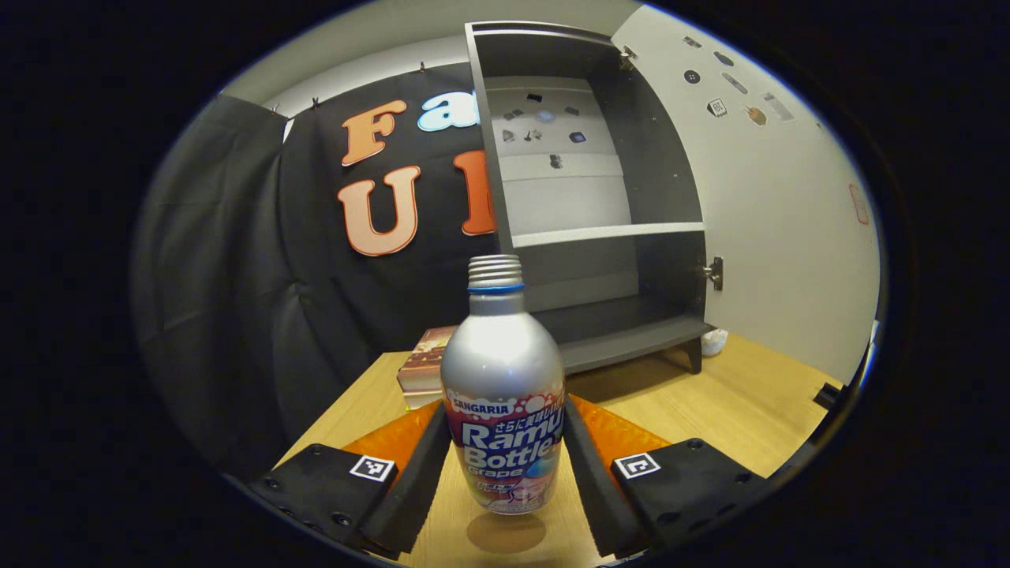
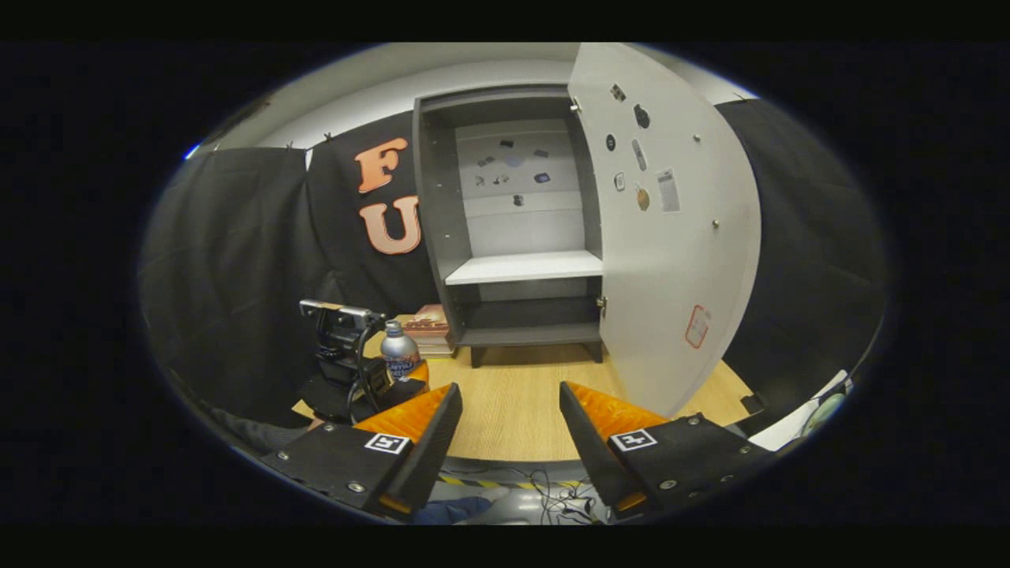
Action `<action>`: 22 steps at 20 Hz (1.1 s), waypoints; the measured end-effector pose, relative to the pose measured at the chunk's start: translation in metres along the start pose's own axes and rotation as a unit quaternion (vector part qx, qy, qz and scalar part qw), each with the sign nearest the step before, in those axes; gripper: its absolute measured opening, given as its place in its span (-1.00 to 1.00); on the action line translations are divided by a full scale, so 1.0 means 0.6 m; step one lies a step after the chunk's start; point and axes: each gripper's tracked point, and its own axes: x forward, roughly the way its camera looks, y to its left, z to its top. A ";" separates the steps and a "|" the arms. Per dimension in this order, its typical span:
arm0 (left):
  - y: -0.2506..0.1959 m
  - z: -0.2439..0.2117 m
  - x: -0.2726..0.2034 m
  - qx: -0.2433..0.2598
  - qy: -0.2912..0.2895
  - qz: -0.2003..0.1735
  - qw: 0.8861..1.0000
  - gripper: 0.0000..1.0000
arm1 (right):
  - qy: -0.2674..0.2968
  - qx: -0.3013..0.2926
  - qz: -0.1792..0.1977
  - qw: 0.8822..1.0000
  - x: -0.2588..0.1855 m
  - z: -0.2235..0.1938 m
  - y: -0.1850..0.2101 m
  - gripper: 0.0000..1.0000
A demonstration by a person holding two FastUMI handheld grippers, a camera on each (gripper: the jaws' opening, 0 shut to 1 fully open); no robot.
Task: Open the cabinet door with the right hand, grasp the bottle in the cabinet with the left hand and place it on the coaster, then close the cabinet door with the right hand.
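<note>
A silver bottle [image 1: 503, 394] with a threaded neck and a printed label stands upright between the fingers of my left gripper [image 1: 505, 465], which is shut on its lower body. Just under its base, a darker round patch [image 1: 505, 533] lies on the wooden table; I cannot tell whether it is the coaster or a shadow. The grey cabinet [image 1: 600, 237] stands behind with its white door [image 1: 781, 205] swung wide open and its shelves bare. In the right gripper view, my right gripper [image 2: 511, 430] hangs open over the table's near edge, facing the cabinet [image 2: 521, 268]; the bottle [image 2: 400, 353] is at the left.
A brown box or stack of books [image 1: 426, 367] lies left of the cabinet, behind the bottle. The open door [image 2: 671, 237] stands out to the right over the wooden table [image 2: 521, 410]. Black cloth walls the booth, and cables lie on the floor below the table edge.
</note>
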 end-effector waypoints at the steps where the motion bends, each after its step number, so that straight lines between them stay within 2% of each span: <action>1: 0.000 -0.024 0.000 0.001 0.009 0.000 1.000 0.72 | 0.007 0.000 0.001 1.000 0.006 -0.006 0.001 0.55; 8: 0.006 -0.125 0.008 -0.007 0.056 0.009 0.998 0.72 | 0.047 -0.003 0.009 0.999 0.039 -0.035 0.007 0.55; 17: 0.013 -0.170 0.005 -0.025 0.081 0.017 0.996 0.72 | 0.069 -0.011 0.016 0.997 0.045 -0.046 0.011 0.55; 22: 0.014 -0.170 0.001 -0.025 0.074 0.019 0.997 0.72 | 0.072 -0.003 0.017 0.997 0.046 -0.044 0.011 0.55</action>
